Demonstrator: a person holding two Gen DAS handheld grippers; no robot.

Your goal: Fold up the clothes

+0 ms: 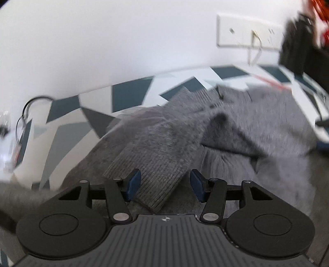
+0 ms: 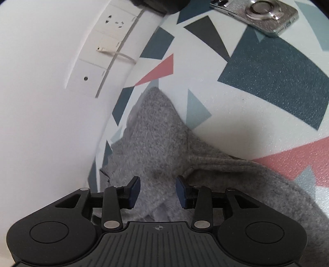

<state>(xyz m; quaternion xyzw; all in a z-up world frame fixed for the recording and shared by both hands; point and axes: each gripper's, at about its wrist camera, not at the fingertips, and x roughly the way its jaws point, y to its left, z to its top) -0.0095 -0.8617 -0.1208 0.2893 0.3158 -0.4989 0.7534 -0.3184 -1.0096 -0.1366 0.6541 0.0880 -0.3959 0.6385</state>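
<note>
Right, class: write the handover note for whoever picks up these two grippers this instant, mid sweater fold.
Left gripper: open, jaws either side of the ribbed sleeve cuff, pads not pressing it.
Right gripper: open, over a fold of the grey sweater, nothing gripped.
Sweater lies rumpled on the patterned table by the white wall; one sleeve is laid across the body.
A phone lies on the table beyond the sweater, clear of it.
Done: sleeve brought in, it seems. Left: smooth out, finish folding; the other sleeve's state cannot be told.
</note>
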